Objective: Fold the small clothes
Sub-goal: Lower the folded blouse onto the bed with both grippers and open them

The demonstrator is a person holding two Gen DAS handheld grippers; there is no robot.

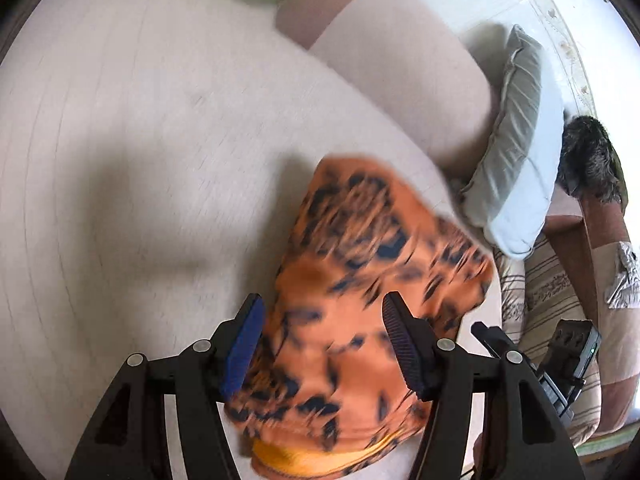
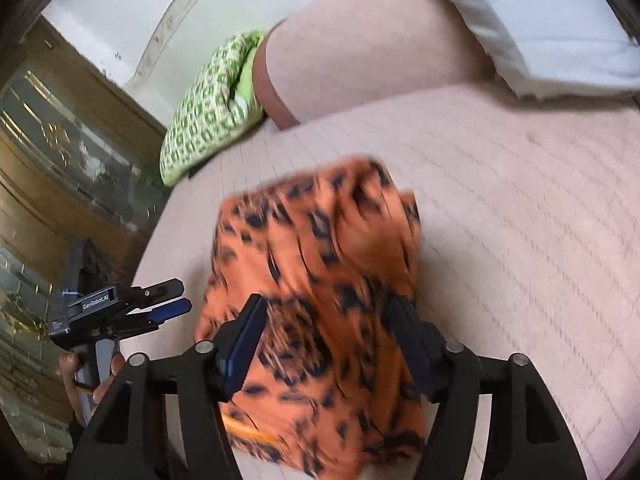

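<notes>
Both claws spread wide over the orange black-spotted cloth garment point(image 1: 352, 280) point(image 2: 316, 280): left gripper point(image 1: 322, 344) reads "GenRobot.AI" in the right wrist view, right gripper point(image 2: 326, 348) grasps nothing.

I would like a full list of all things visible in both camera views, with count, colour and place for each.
garment: one, orange with black leopard spots, yellow band at the near edge, lying on the sofa seat under both grippers.
sofa: one, pale beige with a brown strip on its backrest.
green cushion: one, green and white pattern, at one end of the seat.
grey cushion: one, pale grey, at the other end.
furry object: one, dark, beyond the grey cushion; unclear what.
left gripper: black, blue pads, open.
right gripper: black, open.
</notes>
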